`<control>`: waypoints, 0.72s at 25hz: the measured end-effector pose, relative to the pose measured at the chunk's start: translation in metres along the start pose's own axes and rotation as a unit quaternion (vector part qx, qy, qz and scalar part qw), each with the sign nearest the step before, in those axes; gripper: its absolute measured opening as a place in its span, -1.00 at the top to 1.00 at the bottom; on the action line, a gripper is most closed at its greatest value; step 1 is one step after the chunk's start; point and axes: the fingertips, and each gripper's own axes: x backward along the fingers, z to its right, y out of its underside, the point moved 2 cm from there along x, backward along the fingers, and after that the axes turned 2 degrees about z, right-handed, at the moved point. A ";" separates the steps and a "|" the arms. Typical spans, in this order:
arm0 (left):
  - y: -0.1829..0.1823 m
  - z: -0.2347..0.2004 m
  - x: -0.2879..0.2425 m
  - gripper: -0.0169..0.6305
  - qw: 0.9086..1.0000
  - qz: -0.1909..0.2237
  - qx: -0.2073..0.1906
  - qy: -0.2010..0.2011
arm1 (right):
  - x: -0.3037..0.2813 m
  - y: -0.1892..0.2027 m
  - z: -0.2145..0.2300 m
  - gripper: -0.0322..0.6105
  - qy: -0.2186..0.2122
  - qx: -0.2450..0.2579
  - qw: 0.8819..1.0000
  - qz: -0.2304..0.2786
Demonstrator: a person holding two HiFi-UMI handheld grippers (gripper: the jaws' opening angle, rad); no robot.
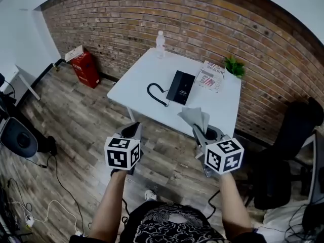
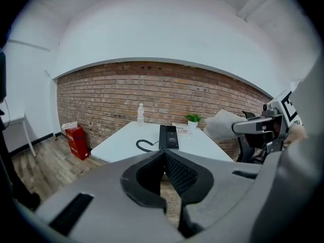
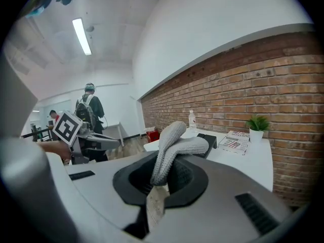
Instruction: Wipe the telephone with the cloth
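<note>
Right gripper point(image 3: 167, 167) is clamped on the cloth point(image 3: 178, 144): in its own view the grey knit fold stands up from between the jaws and flops over to the right. Left gripper point(image 2: 164, 155) has its jaws together with nothing between them. In the head view we hold both at the lower middle of the frame, above wood floor point(image 1: 76, 130), the cloth's tip crossing the near edge of the table point(image 1: 144, 70) in the picture.

Beyond them, the white table fills the upper middle. The phone point(image 1: 181, 87) lies flat near its centre, black, its coiled cord point(image 1: 156, 94) looping off to the left. It is well apart from the cloth; nothing touches it. Farther back, toward the top of the frame, stand a bottle point(image 1: 160, 43), a booklet point(image 1: 210, 77) and a small plant point(image 1: 234, 66), then the brick wall point(image 1: 152, 19).

We judge that the cloth is in hand and the wiping has not yet begun: this is the approach. The next move calls for us to carry the right gripper up the frame and down onto the phone, so the loose fold, not the jaws, meets its top face. The phone looks light enough to slide, so the left gripper may need to press on it to steady it, clear of the cord.
</note>
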 end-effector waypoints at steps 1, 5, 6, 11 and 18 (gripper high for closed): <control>-0.001 -0.008 -0.002 0.93 1.000 0.000 0.001 0.003 | -0.007 -0.001 -0.002 0.87 0.006 -0.001 1.000 -0.001; -0.002 -0.036 -0.008 0.93 1.000 -0.003 0.000 0.016 | -0.030 -0.004 -0.014 0.87 0.022 -0.002 1.000 -0.005; -0.003 -0.041 -0.010 0.93 1.000 -0.004 -0.001 0.021 | -0.034 -0.005 -0.016 0.87 0.026 -0.003 1.000 -0.005; -0.006 -0.065 -0.018 0.93 0.999 -0.005 -0.007 0.037 | -0.052 -0.009 -0.021 0.87 0.047 0.000 0.999 -0.005; -0.008 -0.083 -0.031 0.93 0.998 -0.013 -0.021 0.054 | -0.071 -0.015 -0.021 0.87 0.065 -0.012 0.998 0.006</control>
